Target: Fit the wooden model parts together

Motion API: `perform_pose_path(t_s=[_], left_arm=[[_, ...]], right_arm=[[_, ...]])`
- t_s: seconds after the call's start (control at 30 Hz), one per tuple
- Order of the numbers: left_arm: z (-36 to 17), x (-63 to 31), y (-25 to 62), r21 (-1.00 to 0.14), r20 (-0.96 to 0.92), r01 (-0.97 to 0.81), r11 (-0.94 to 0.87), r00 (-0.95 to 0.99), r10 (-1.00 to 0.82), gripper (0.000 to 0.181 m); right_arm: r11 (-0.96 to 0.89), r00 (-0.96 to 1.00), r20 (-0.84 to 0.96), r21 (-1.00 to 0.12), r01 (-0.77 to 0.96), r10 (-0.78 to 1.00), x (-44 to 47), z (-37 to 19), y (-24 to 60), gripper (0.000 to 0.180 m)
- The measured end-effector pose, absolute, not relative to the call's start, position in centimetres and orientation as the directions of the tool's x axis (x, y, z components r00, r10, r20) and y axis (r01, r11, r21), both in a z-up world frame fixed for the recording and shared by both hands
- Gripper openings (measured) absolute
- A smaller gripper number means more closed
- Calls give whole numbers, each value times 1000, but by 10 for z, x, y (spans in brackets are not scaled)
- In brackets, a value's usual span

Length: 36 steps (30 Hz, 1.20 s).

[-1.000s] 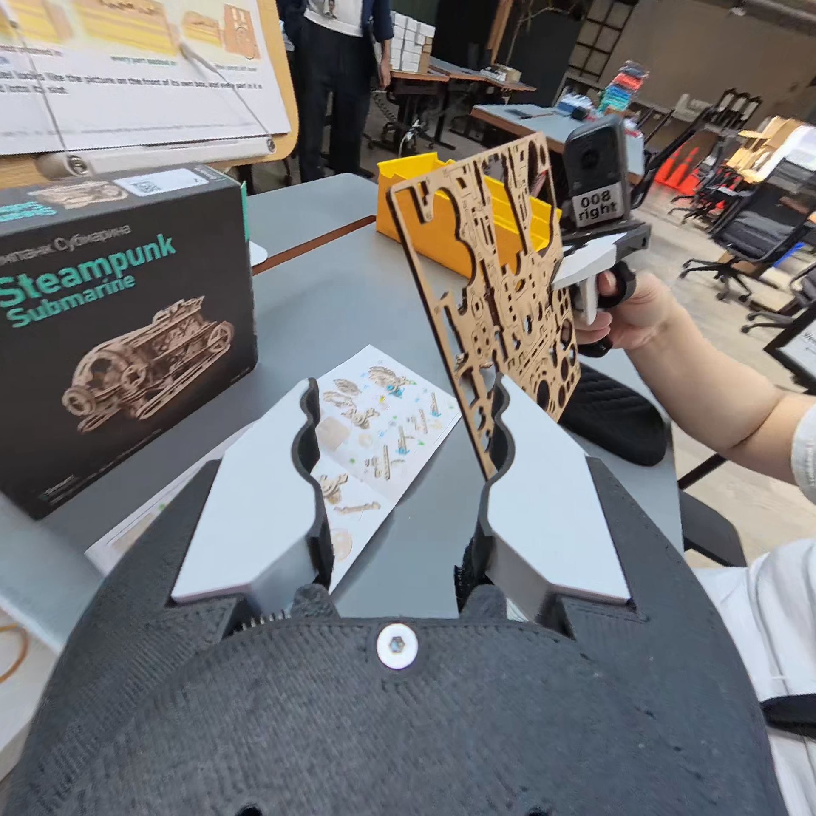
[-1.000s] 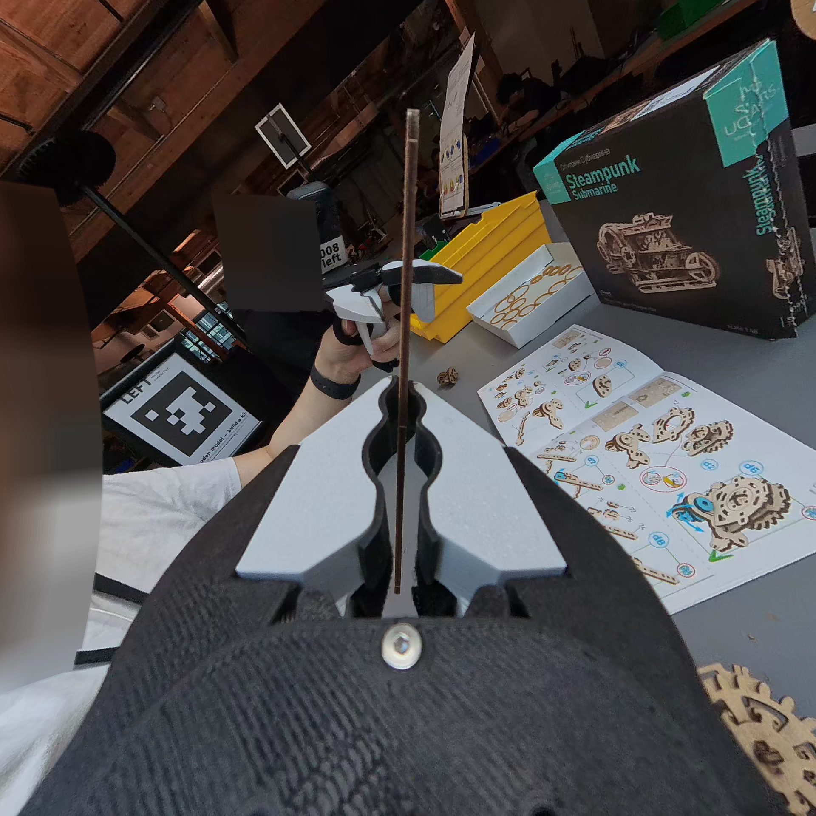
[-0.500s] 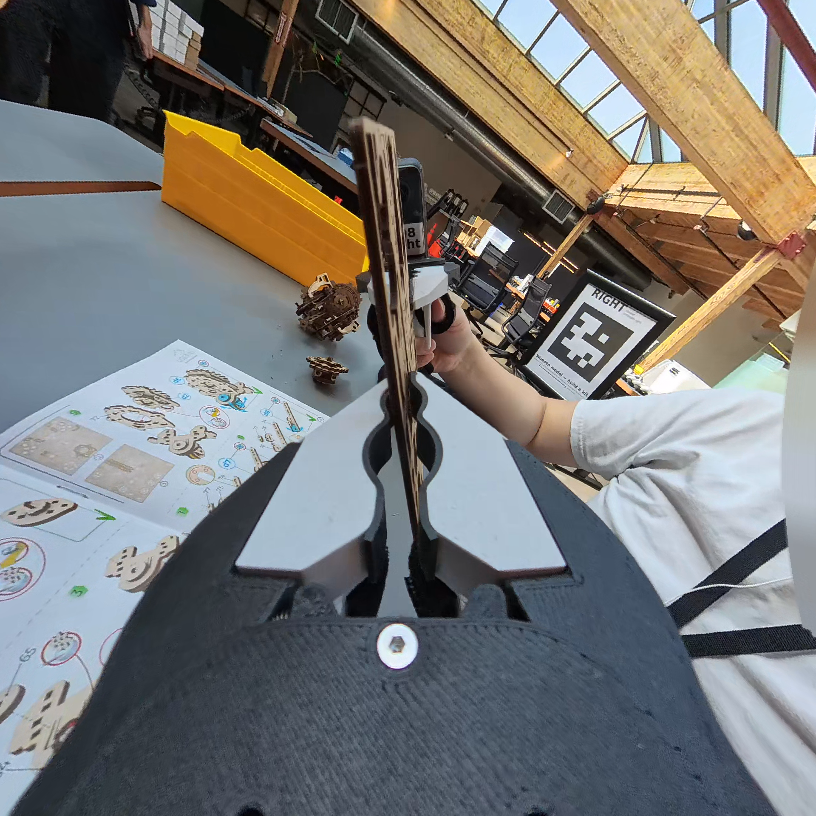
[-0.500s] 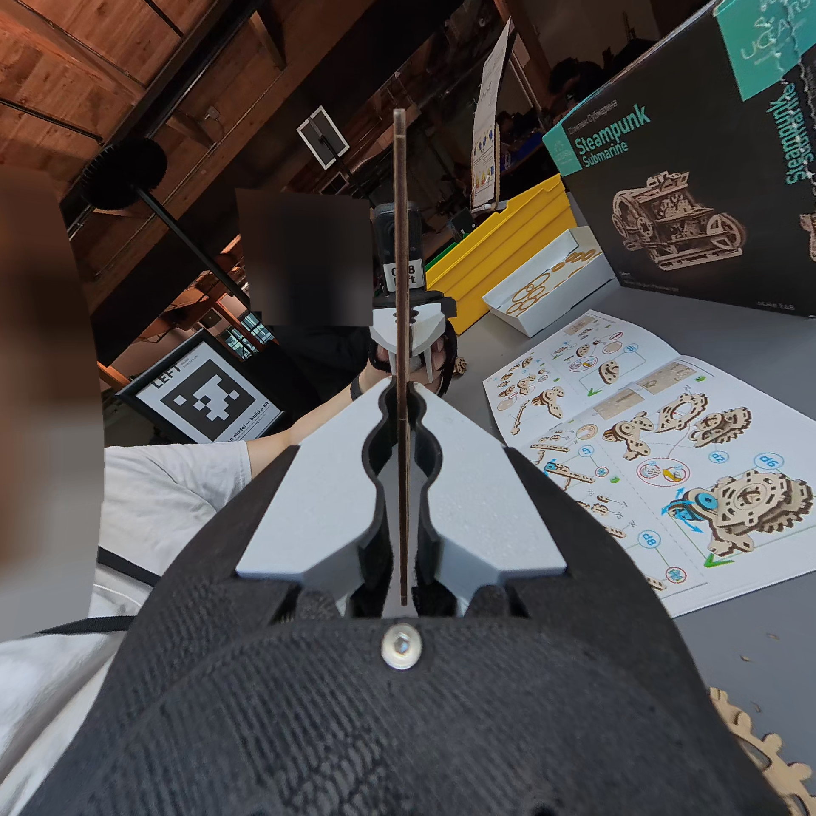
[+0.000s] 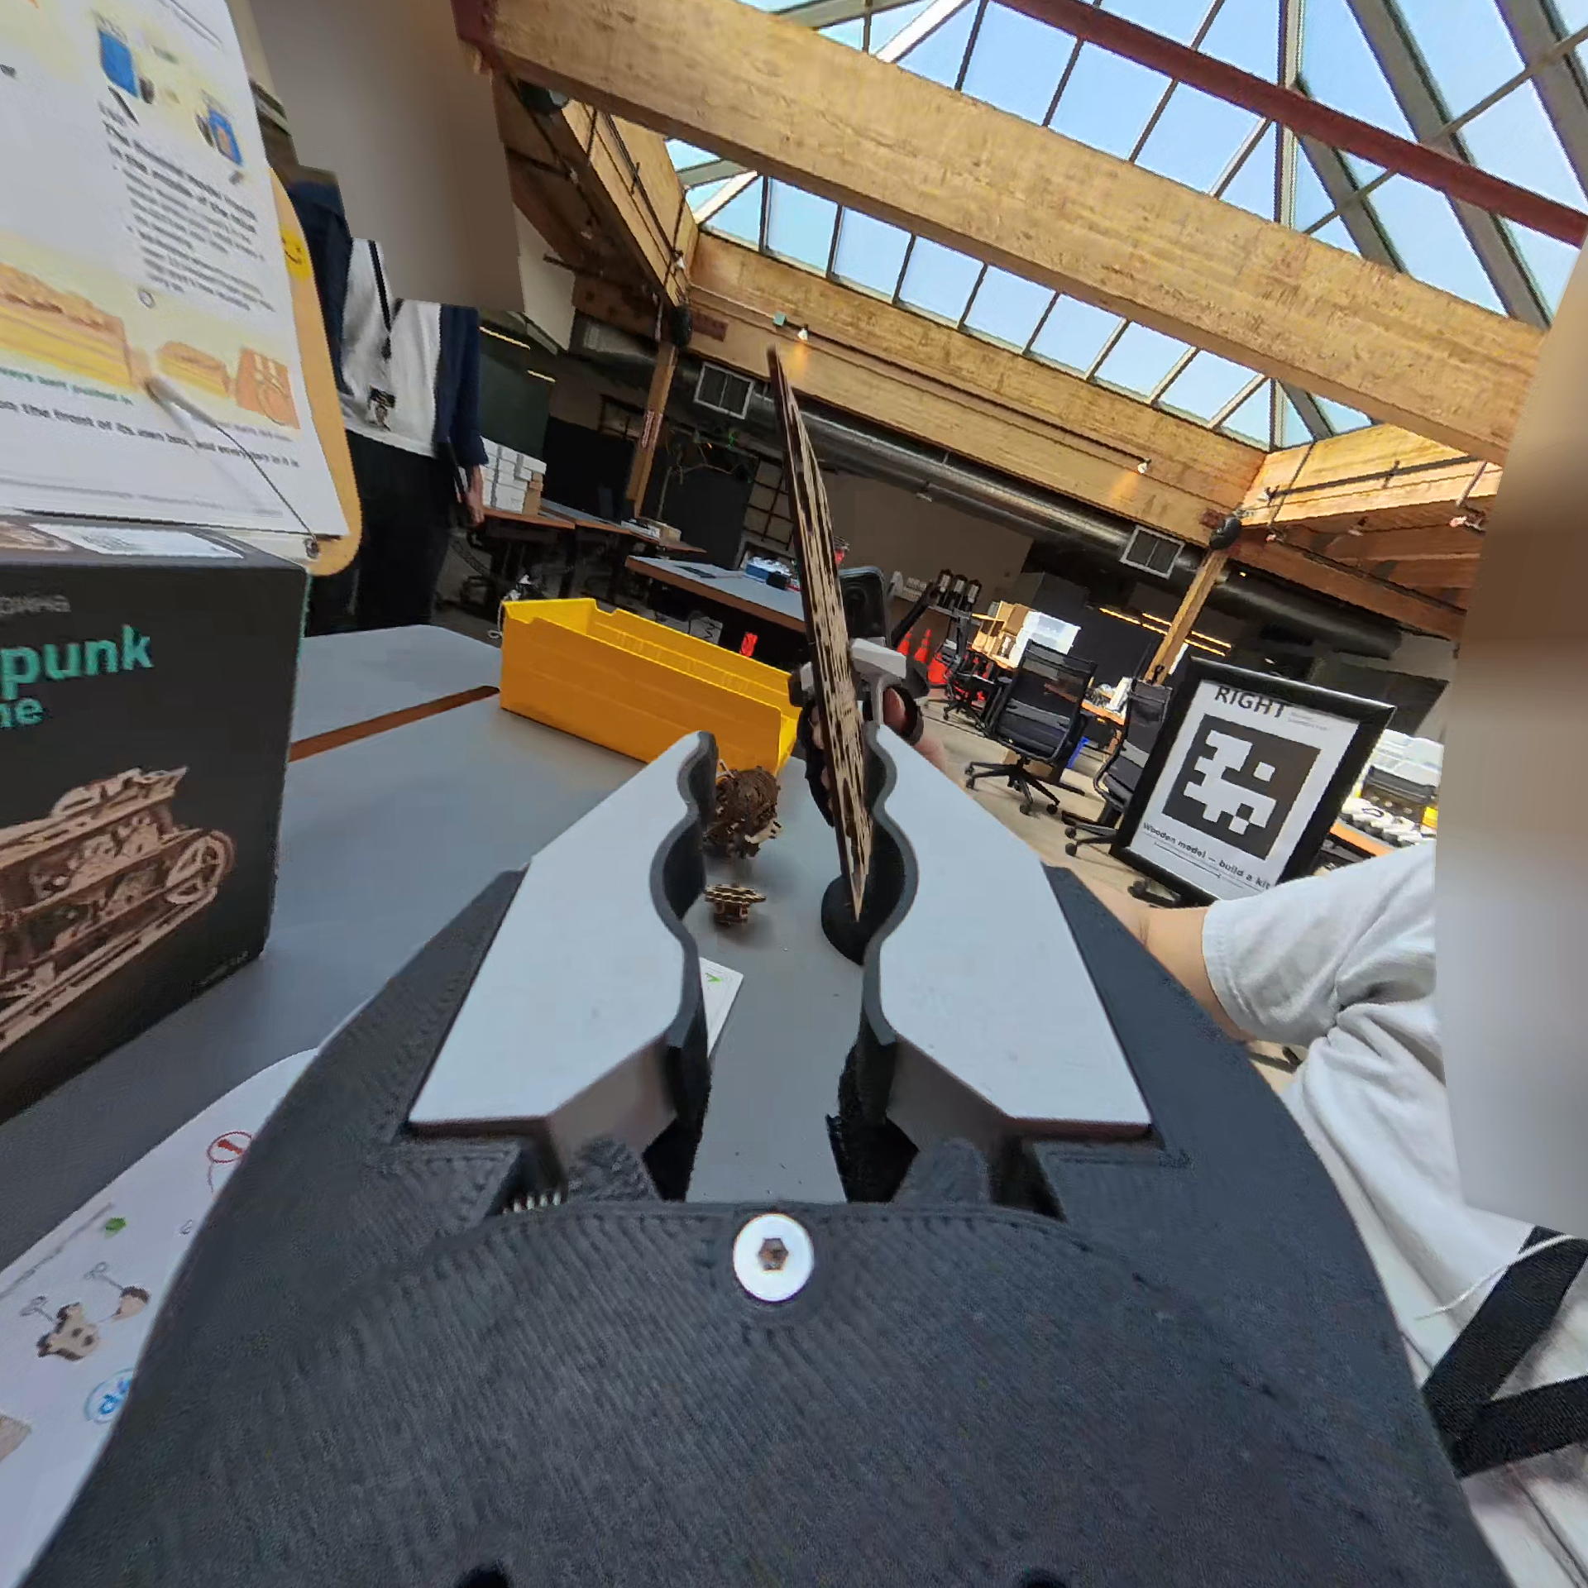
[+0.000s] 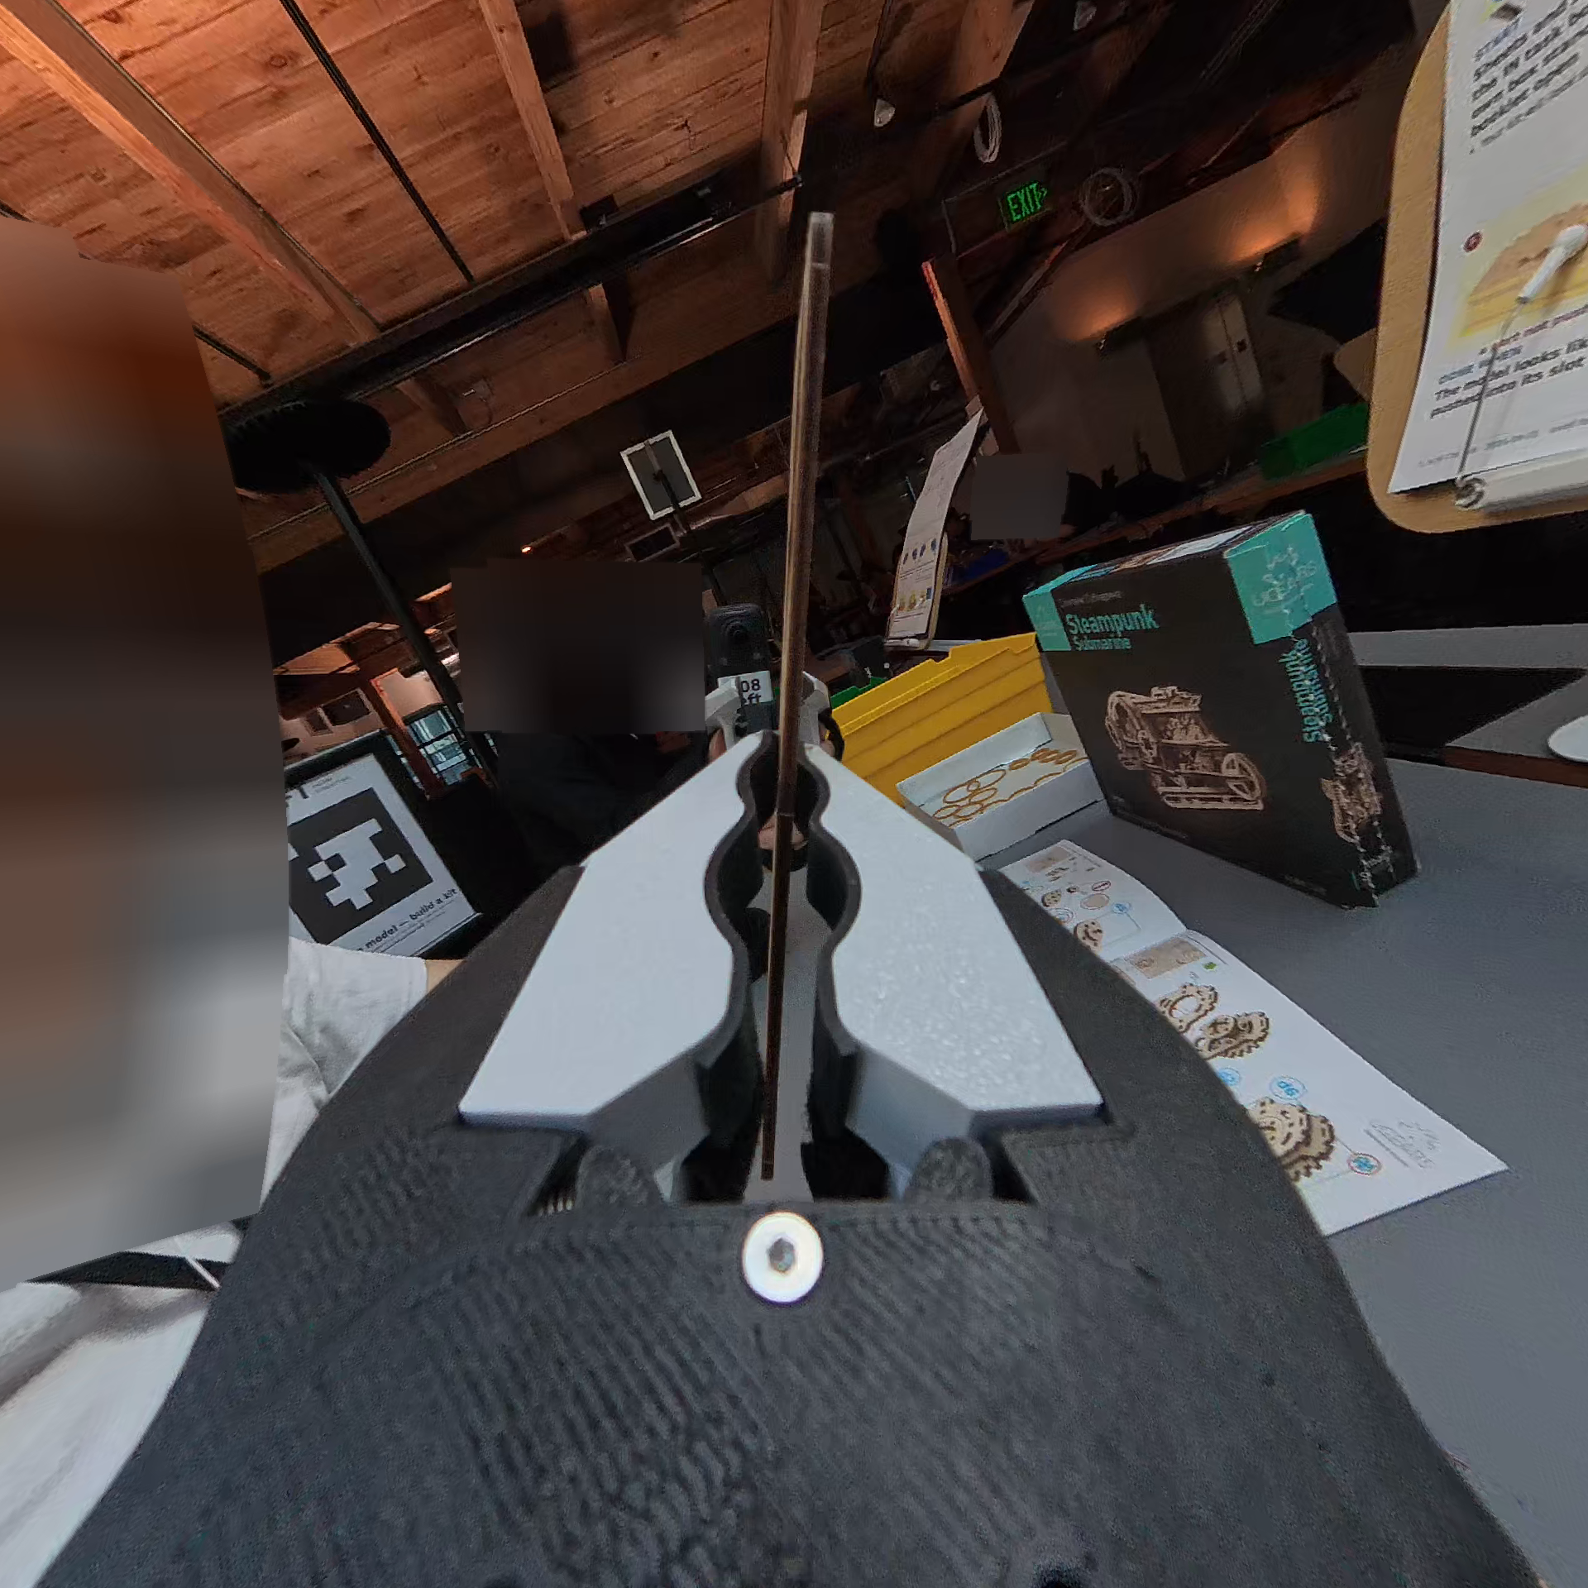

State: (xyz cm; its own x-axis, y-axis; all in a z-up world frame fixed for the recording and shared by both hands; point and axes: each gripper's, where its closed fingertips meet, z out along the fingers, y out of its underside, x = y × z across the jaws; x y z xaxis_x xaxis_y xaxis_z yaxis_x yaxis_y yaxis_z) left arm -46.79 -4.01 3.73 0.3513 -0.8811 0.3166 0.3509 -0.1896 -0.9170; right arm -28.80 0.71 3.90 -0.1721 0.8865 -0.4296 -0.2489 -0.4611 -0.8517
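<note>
**Wooden sheet held on edge by the right tool**

The right tool (image 6: 784,778) is clamped on a thin wooden sheet (image 6: 795,601), which stands upright and edge-on between its fingers. The left tool (image 5: 786,773) has its fingers apart; the same wooden sheet (image 5: 821,619) rises just beside its right finger (image 5: 971,945). On the grey worktop (image 5: 412,808) lie two small wooden assemblies (image 5: 741,812), a yellow bin (image 5: 636,679), a dark box (image 5: 129,799) and an instruction sheet (image 6: 1220,1023).

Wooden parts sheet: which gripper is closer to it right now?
Right. The right gripper is clamped on the wooden sheet; the left gripper is open, the sheet lying against its right finger.
</note>
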Motion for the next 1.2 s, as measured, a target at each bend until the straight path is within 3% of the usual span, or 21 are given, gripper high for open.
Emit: perform_pose_path(t_s=[0.03, 0.2, 1.2], left_arm=[[43, -478, -39, -917, 298, 369, -150, 386, -873, 35], [57, -505, -38, -906, 266, 420, -58, 457, -849, 38], [48, -500, -35, -920, 260, 386, -69, 469, -844, 33]], right_arm=[[-437, -131, -417, -860, -262, 900, -283, 39, 14, 0], [-434, -98, -424, -855, -285, 900, -274, 36, 26, 0], [-454, -120, -438, -857, -243, 891, -285, 30, 18, 0]])
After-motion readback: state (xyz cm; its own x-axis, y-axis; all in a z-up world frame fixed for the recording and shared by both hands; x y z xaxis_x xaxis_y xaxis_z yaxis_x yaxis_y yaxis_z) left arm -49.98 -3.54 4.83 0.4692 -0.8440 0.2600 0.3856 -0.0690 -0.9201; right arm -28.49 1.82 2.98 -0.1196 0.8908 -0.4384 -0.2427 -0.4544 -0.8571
